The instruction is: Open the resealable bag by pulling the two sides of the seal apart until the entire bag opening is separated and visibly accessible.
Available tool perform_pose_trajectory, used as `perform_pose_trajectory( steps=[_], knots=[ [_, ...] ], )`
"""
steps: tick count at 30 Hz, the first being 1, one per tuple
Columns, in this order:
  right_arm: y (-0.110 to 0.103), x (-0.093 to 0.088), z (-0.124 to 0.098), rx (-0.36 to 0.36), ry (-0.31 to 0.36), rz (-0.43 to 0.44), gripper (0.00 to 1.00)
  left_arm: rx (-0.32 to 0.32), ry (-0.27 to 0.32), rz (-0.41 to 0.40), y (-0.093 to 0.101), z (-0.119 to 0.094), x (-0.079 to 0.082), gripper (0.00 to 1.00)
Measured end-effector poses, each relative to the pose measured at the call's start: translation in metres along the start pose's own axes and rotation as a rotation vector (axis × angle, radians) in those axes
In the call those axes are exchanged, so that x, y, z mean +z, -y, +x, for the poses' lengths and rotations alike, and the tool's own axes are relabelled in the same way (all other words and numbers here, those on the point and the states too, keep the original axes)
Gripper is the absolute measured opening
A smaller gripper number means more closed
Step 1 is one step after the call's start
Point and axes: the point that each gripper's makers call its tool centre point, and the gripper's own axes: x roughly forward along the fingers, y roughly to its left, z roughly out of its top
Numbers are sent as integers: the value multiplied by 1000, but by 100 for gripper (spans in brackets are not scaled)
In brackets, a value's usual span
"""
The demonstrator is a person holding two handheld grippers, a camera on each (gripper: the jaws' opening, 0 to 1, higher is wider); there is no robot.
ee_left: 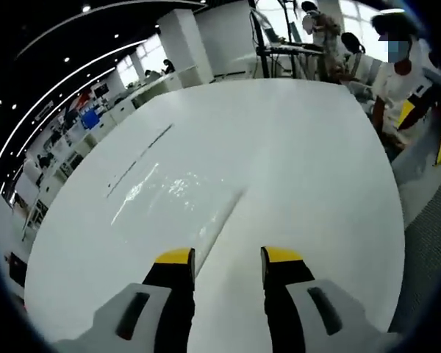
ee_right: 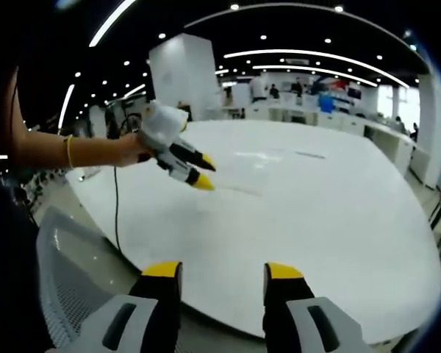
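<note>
A clear resealable bag [ee_left: 173,193] lies flat on the white table [ee_left: 301,162], its dark seal line running toward the far left. In the left gripper view my left gripper [ee_left: 228,257] hovers open just short of the bag's near edge, nothing between its yellow-tipped fingers [ee_left: 175,256]. The right gripper view shows the bag [ee_right: 268,157] as a faint glint farther across the table, and the left gripper [ee_right: 205,173], held by a hand, above the table short of it. My right gripper [ee_right: 223,271] stands open and empty over the table's near edge, well away from the bag.
A grey mesh chair [ee_right: 70,272] sits by the table's near-left edge, and a black cable [ee_right: 117,213] hangs below the hand. People [ee_left: 397,73] stand past the table's far right side. Desks and shelves line the room behind.
</note>
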Motion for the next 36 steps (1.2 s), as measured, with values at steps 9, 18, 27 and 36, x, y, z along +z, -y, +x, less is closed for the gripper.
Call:
perform_pose_trajectory(
  steps=[9, 18, 27, 36],
  knots=[
    [2, 12, -1, -10, 41, -20, 46, 26, 103, -77, 10, -52, 13, 54],
    [1, 17, -2, -14, 58, -41, 48, 75, 199, -169, 16, -100, 18, 68],
    [3, 20, -4, -25, 81, -53, 55, 118, 251, -221, 25, -135, 11, 80],
    [3, 20, -5, -33, 87, -58, 59, 134, 203, -263, 45, -153, -22, 80]
  ],
)
